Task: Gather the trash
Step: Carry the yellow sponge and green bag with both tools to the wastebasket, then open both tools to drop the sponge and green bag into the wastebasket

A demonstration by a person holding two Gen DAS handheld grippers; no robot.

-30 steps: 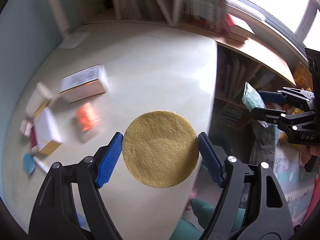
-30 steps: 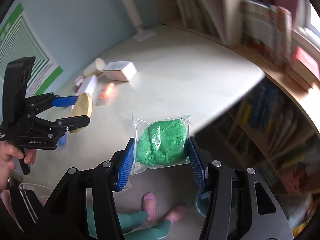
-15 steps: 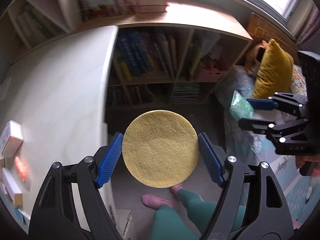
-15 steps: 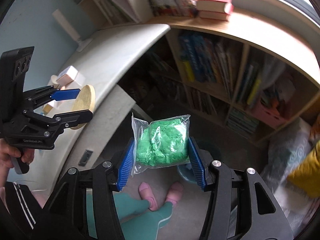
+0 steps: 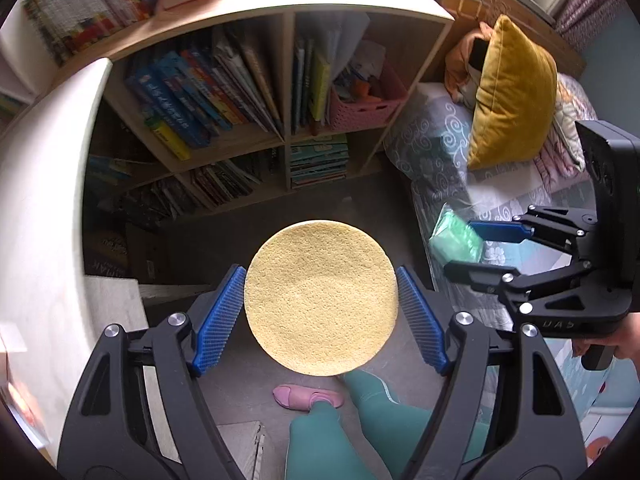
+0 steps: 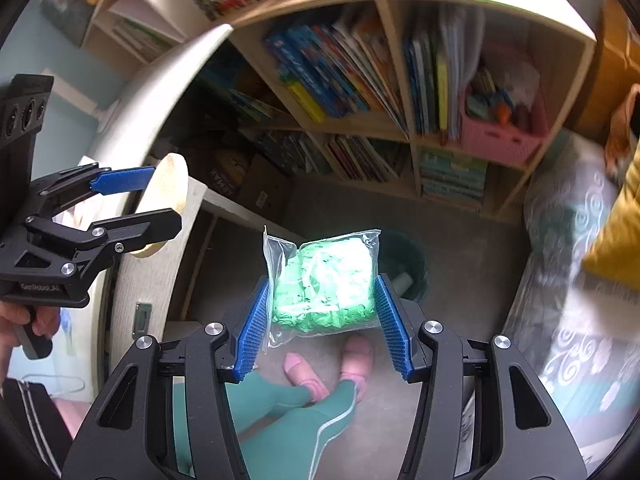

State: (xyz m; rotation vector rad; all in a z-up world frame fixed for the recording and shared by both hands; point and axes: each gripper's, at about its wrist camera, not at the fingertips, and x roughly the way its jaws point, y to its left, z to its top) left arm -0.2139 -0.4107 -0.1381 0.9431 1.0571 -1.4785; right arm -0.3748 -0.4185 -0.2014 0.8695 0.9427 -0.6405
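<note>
Both loads swung from table point(image 5: 36, 208) toward dark bin point(image 6: 404, 256) on floor: left gripper point(image 5: 320, 300) clamped on round yellow sponge point(image 5: 320, 300), right gripper point(image 6: 324, 312) clamped on bagged green scraps point(image 6: 324, 284); disposal judged imminent.

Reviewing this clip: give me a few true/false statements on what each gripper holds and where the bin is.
1. The left gripper clamps a round yellow sponge. True.
2. The right gripper is empty. False: it grips a clear bag of green material.
3. A dark bin stands on the floor beyond the bag. True.
4. The sponge lies on the table. False: it is held in the air above the floor.
</note>
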